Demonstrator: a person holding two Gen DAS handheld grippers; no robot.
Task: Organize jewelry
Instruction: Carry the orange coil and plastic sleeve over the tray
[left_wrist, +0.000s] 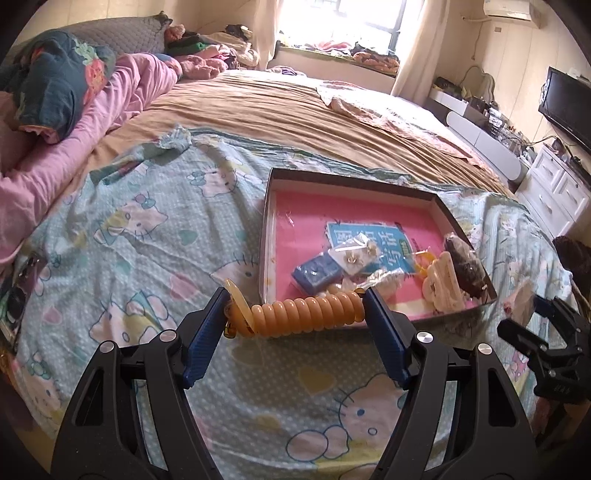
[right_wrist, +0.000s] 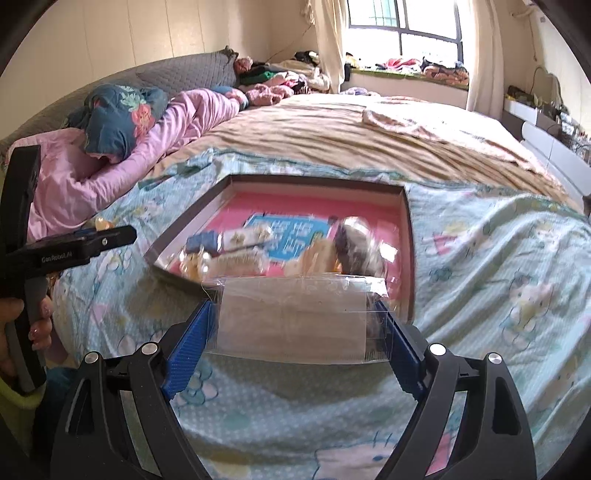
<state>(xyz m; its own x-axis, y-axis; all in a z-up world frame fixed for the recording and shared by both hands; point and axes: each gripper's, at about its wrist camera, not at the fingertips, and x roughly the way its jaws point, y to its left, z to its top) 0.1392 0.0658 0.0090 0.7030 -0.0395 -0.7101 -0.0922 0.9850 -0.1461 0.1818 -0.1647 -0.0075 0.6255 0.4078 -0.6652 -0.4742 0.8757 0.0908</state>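
Note:
My left gripper (left_wrist: 295, 310) is shut on an amber spiral hair tie (left_wrist: 306, 314), stretched between its blue pads above the cartoon-print blanket (left_wrist: 147, 229). Just beyond lies a shallow dark-rimmed box (left_wrist: 354, 177) with a pink floor. It holds a teal card (left_wrist: 365, 236), a blue packet (left_wrist: 317, 275), bagged earrings (left_wrist: 356, 254), a cream hair claw (left_wrist: 443, 284) and a brown hair piece (left_wrist: 465, 262). My right gripper (right_wrist: 299, 325) is shut on a clear plastic packet with a pale card (right_wrist: 291, 317), held over the near edge of the box (right_wrist: 404, 221). The left gripper (right_wrist: 92, 240) shows at the left edge of the right wrist view.
Pink bedding (left_wrist: 122, 99) and a floral blue pillow (left_wrist: 55, 88) lie along the left of the bed. A tan sheet (left_wrist: 295, 110) covers the far half. A white dresser (left_wrist: 554, 184) and a television (left_wrist: 565, 103) stand at the right. A person's hand (right_wrist: 37, 325) grips the left tool's handle.

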